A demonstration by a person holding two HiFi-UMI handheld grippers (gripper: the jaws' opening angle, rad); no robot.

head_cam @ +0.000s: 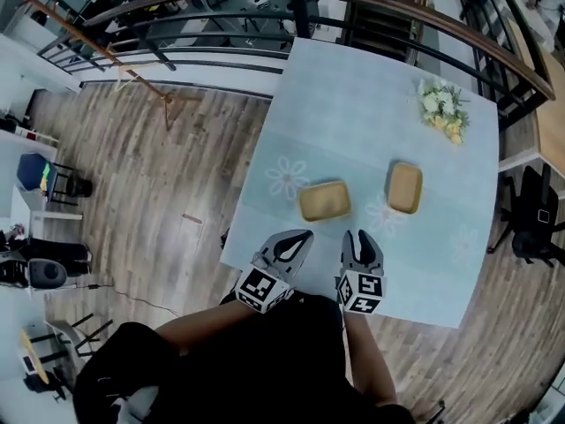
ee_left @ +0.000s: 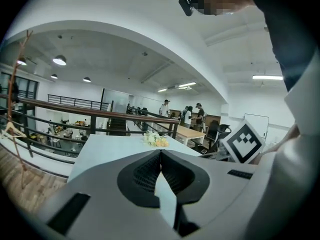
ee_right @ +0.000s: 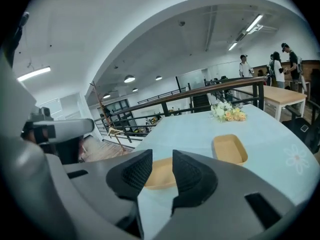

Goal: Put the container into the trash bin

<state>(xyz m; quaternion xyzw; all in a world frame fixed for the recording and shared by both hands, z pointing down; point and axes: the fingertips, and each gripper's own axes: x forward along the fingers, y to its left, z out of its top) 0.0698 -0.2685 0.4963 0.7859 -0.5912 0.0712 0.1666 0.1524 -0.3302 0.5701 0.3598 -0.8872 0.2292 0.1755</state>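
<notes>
Two shallow tan containers lie on the pale blue table (head_cam: 353,104): one nearer the left edge (head_cam: 324,200), one to its right (head_cam: 404,187). My left gripper (head_cam: 298,237) hovers at the table's near edge just before the left container, its jaws shut and empty. My right gripper (head_cam: 357,238) hangs beside it, open by a narrow gap, holding nothing. In the right gripper view the left container (ee_right: 161,176) shows partly behind the right gripper (ee_right: 162,156), and the other container (ee_right: 229,149) lies beyond to the right. No trash bin is in view.
A small bunch of flowers (head_cam: 444,109) lies at the table's far right corner. A railing (head_cam: 265,7) runs behind the table. Wooden floor (head_cam: 159,193) spreads to the left. A black chair (head_cam: 534,219) stands at the right. People stand far off in the gripper views.
</notes>
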